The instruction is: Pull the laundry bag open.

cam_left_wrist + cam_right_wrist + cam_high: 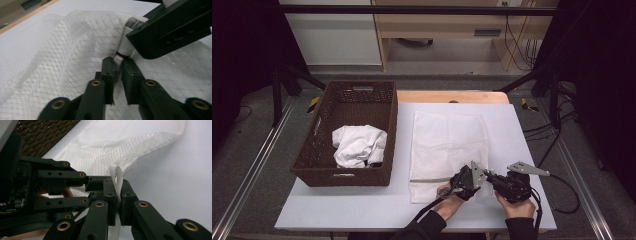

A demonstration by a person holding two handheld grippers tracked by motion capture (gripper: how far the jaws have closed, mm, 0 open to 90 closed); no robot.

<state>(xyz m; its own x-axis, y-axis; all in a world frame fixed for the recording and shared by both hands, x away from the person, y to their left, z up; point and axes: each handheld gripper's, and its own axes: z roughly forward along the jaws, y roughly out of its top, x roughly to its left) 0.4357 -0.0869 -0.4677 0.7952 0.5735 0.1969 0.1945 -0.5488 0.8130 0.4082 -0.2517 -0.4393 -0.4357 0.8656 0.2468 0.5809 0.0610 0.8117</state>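
Hand-held gripper, right (119, 205): jaws clamped on white loop tab (116, 176) at near right corner of mesh laundry bag (447, 145), which lay flat on worktop (522, 150), right of brown basket (347, 107) holding white cloth (358, 144). Left hand-held gripper (119, 75) sat touching the right one, jaws pinched on bag's fabric strip beside the zipper end.

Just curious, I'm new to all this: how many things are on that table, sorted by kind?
Woven baskets: 1, the brown basket
Mesh bags: 1, the white mesh laundry bag
Crumpled cloths: 1, the white garment inside the basket
Hand-held grippers: 2, left hand-held gripper, right hand-held gripper
Total: 5
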